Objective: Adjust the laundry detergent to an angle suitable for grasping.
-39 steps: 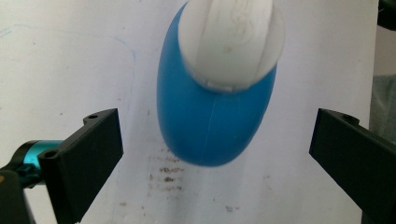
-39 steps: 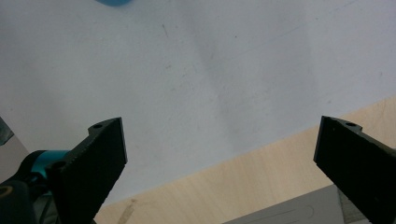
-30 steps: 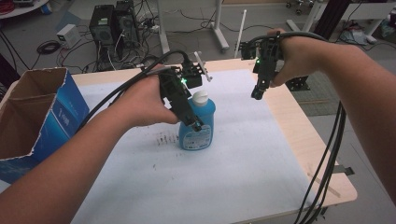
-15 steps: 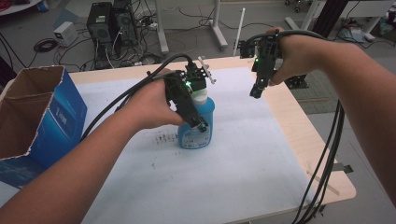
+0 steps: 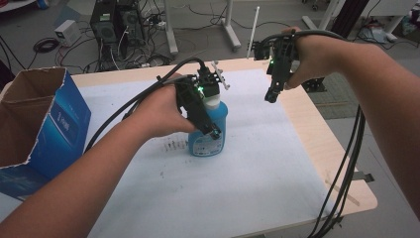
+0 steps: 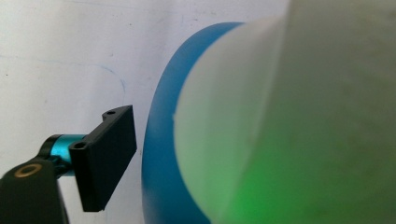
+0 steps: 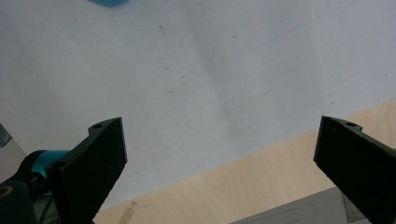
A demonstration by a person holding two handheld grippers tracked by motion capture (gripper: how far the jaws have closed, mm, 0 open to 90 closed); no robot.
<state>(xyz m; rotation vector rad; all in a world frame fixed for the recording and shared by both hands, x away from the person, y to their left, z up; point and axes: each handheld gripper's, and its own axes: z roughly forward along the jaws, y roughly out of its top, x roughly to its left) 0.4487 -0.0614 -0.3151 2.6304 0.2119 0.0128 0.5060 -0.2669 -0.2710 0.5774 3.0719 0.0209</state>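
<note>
Standing upright near the middle of the white table cover point(image 5: 257, 163): a blue bottle point(image 5: 208, 136) with a white cap, a pale label low on its near face. Print on that label too small to read. Left gripper point(image 5: 210, 130) brought down over the bottle from the left, its black body lying diagonally across the upper front. Seen in the left gripper view: one jaw just beside the blue wall, a thin gap of white surface between them, the other jaw hidden behind the pale cap that swells across the lens. Cannot tell, then, whether this claw is pinching the bottle or merely set around it; probably straddling the shoulder to steady or lift it, judged from the angle alone.

Right gripper point(image 5: 271, 95) held high at the far right, well apart from the bottle, pointing down at the cover's far right edge. Jaws spread wide in the right gripper view, nothing between them but white cover and a strip of bare wood, likely parked clear so as not to crowd the other hand.

Sitting open at the near left: a blue cardboard box point(image 5: 44, 129), white lettering on its side, not legible.
</note>
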